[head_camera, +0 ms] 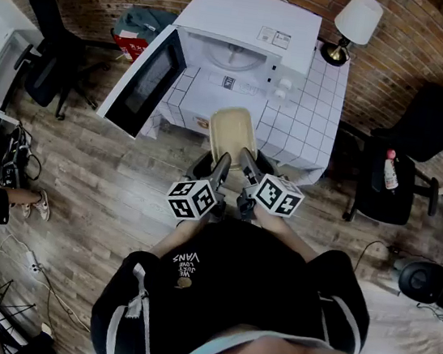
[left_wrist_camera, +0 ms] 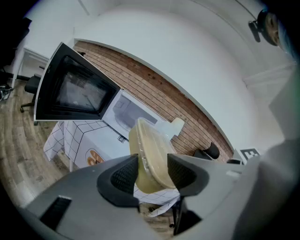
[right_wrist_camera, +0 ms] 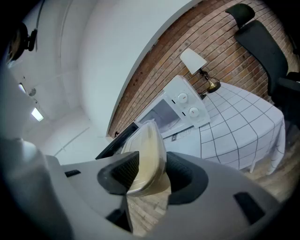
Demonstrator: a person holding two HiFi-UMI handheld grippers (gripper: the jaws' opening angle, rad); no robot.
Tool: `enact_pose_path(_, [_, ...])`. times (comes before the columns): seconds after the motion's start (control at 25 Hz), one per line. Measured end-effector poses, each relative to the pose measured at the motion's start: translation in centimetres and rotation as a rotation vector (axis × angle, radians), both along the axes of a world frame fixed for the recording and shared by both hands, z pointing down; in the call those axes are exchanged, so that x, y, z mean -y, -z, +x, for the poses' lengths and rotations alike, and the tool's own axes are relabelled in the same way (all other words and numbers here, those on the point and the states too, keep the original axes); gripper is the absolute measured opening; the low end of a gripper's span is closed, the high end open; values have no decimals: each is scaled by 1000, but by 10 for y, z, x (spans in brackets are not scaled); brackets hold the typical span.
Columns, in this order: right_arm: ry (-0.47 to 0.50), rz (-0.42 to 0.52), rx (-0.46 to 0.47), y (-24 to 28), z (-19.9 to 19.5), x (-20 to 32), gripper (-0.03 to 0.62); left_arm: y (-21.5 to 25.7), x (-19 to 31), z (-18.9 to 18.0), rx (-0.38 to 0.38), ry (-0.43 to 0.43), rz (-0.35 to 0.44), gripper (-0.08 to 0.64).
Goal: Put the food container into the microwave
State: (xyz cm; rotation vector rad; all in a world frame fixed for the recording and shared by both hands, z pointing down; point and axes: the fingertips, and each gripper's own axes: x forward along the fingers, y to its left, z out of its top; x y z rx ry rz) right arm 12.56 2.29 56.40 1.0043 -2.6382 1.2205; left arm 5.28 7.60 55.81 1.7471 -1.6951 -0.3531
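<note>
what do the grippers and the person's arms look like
Both the left gripper and right gripper have smooth grey moulded bodies with dark textured pads inside the jaws. Each carries a white cube printed with black square markers. The person wears a black top with white-trimmed sleeves.

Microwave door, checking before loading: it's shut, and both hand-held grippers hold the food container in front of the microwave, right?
No. The microwave door stands open, as the head view shows. The left hand-held gripper and right hand-held gripper do hold the food container in front of the microwave.
</note>
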Motion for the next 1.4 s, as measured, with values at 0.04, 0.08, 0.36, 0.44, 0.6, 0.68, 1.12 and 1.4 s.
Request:
enact_pose_path(0.04, [-2,-1,7,0,-2,0,175,0,1,-1,0,-1,1,199])
enact_pose_path(0.08, [-5,-2,14,0,-3,1,175,0,1,-3,-1,-2,2,199])
enact_pose_path(0.36, [-35,-10,36,-1,-15,1,175,0,4,-16,2,-29,4,199])
enact_pose_path(0.44, [-45,-11,35,-2,-19,1,175,0,4,-21,2,-41,2,199])
enact_pose_path(0.6, [-72,-14,37,-3,-28,0,175,-1,5,-32,4,-69,1,199])
enact_pose_path(0.68, [-89,-16,38,-4,-34,-1,175,-2,6,-39,5,-88,0,199])
enact_pose_path(1.12, [-223,-23,56,-8,-67,-12,175,-5,6,-78,15,-213,5,199])
enact_pose_path(1.4, [-295,-29,68,-9,-83,-25,175,-7,-1,-96,16,-284,4,199])
